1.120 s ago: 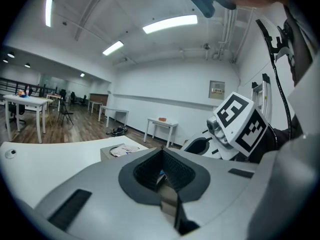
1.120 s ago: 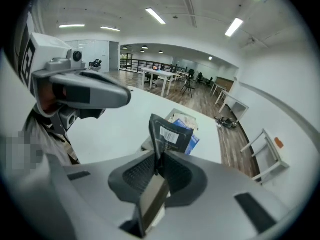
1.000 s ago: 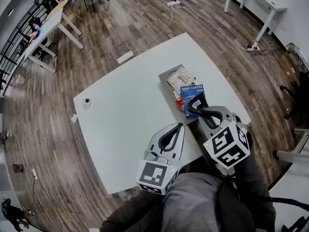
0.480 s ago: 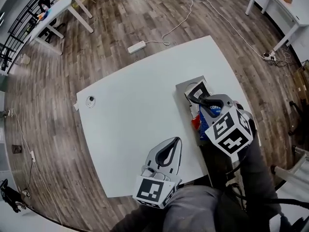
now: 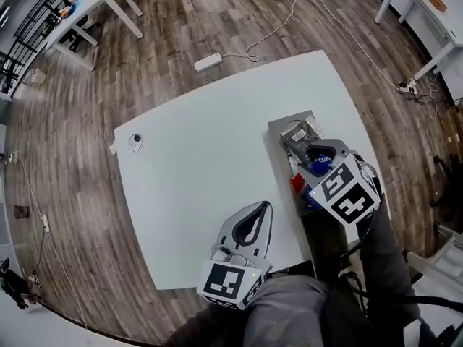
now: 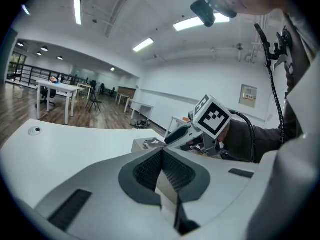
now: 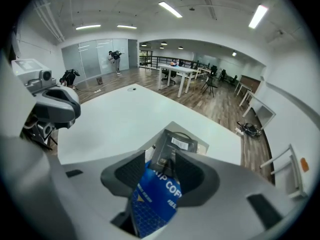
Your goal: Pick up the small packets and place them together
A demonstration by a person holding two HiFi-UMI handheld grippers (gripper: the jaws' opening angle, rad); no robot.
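Note:
A blue drip coffee packet (image 5: 319, 166) (image 7: 155, 196) lies between the jaws of my right gripper (image 5: 313, 156) (image 7: 160, 156). Those jaws have just been opening and now stand apart around it. Beyond the jaw tips a dark packet (image 5: 298, 134) (image 7: 175, 146) rests on the grey tray (image 5: 278, 127) (image 7: 172, 127). A red packet (image 5: 296, 183) shows beside the right gripper on the tray. My left gripper (image 5: 265, 207) (image 6: 161, 151) hovers over the white table's near edge, shut and empty. The left gripper view shows the right gripper's marker cube (image 6: 212, 119).
The white table (image 5: 217, 143) carries a small round object (image 5: 136, 141) near its left corner. A power strip (image 5: 207, 62) and cables lie on the wooden floor beyond. Other desks stand at the room's edges. The person's lap is at the table's near edge.
The right gripper has carried the blue packet further along the tray, up to the dark packet, and its jaws have spread. The left gripper has shifted only a little.

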